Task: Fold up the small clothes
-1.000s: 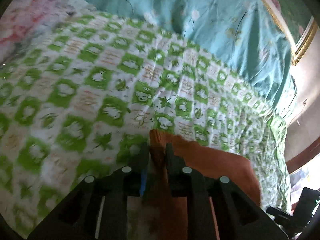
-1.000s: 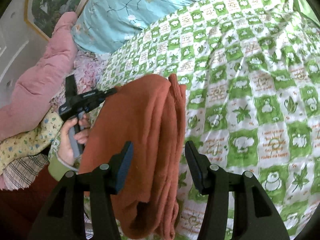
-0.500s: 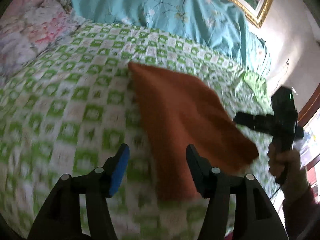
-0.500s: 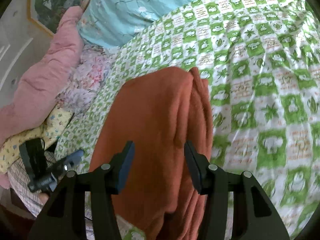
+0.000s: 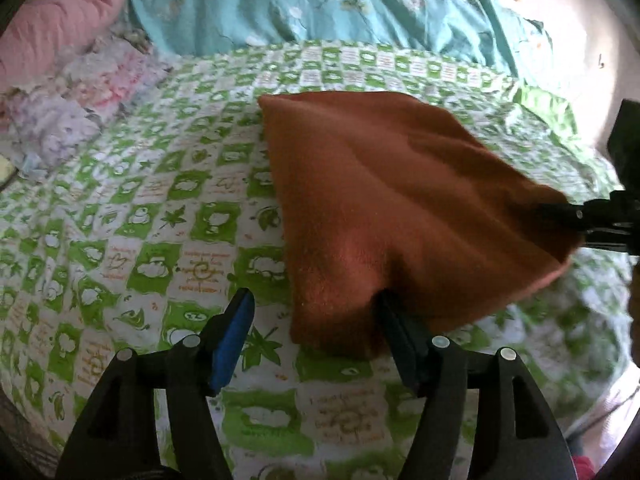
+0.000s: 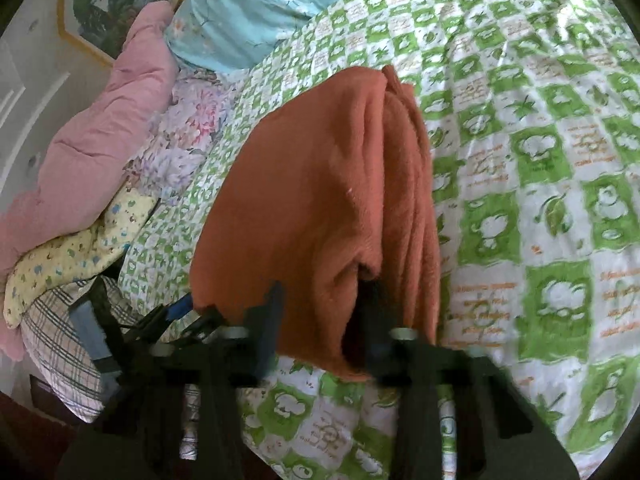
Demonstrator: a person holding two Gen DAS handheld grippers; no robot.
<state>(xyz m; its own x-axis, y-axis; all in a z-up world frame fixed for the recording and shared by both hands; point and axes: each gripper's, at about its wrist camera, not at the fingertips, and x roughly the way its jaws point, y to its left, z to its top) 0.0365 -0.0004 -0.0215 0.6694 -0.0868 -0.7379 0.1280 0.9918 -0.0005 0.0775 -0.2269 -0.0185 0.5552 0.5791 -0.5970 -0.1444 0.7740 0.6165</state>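
Observation:
A folded rust-orange fleece garment [image 5: 392, 208] lies on the green-and-white checked bedspread [image 5: 160, 216]. My left gripper [image 5: 316, 320] is open, its jaws astride the garment's near corner, the right finger touching the cloth. In the right wrist view the garment [image 6: 320, 200] lies lengthwise with a thick layered fold along its right side. My right gripper [image 6: 324, 308] is open at the garment's near edge, its right finger at the fold's opening. The right gripper also shows at the right edge of the left wrist view [image 5: 592, 216], at the garment's far corner.
A teal floral duvet [image 5: 320, 4] lies at the head of the bed. A pink quilt [image 6: 100, 128], floral bedding [image 6: 188, 128], a yellow patterned cloth [image 6: 72, 252] and plaid fabric [image 6: 60, 340] are piled along the left side. A framed picture [image 6: 104, 4] hangs on the wall.
My left gripper let go of the garment's corner, opened and drew back. The garment now lies folded on the bed. My right gripper moved in close to the garment's near edge.

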